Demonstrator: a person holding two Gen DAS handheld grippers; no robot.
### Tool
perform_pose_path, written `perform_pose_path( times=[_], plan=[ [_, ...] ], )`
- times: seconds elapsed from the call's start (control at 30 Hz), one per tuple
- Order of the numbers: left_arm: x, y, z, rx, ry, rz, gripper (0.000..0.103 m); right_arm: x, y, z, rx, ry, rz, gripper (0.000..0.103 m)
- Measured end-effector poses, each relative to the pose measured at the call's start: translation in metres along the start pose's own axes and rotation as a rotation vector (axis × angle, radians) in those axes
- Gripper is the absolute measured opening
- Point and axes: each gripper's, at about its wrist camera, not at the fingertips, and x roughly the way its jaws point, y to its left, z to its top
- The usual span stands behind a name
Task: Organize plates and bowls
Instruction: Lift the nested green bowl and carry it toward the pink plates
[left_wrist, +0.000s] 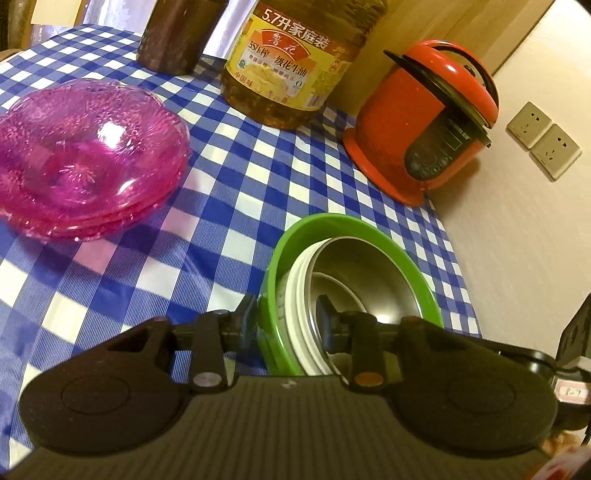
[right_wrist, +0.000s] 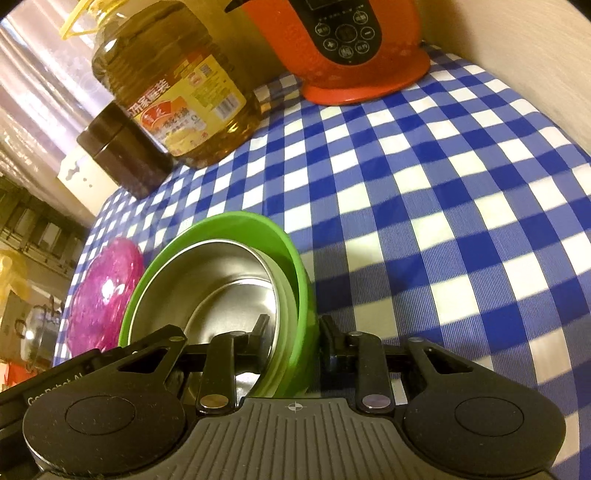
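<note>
A green bowl (left_wrist: 291, 236) holds nested white bowls (left_wrist: 299, 295) and a steel bowl (left_wrist: 369, 273) inside them. My left gripper (left_wrist: 288, 317) is shut on the stack's left rim, one finger outside the green wall and one inside the steel. In the right wrist view my right gripper (right_wrist: 294, 330) is shut on the opposite rim of the green bowl (right_wrist: 236, 221), one finger inside the steel bowl (right_wrist: 221, 273). Stacked pink glass plates (left_wrist: 88, 155) rest on the checked cloth to the left, also seen as the pink plates (right_wrist: 105, 295) beyond the bowls.
A large oil bottle (left_wrist: 291, 59), a dark jar (left_wrist: 177, 37) and a red rice cooker (left_wrist: 424, 122) stand along the back of the blue-and-white checked tablecloth (left_wrist: 240, 177). A wall with sockets (left_wrist: 543, 140) borders the table's right edge.
</note>
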Motion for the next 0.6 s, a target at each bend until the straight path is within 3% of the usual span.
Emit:
perform_pose_path(
  times=[0.27, 0.6],
  plan=[
    [0.003, 0.003, -0.003, -0.01, -0.003, -0.012, 0.033, 0.0, -0.001, -0.008, -0.011, -0.062, 0.022, 0.029],
    [0.013, 0.006, -0.007, -0.05, -0.002, -0.018, 0.034, 0.006, -0.008, -0.002, 0.056, -0.069, 0.046, 0.029]
  ],
)
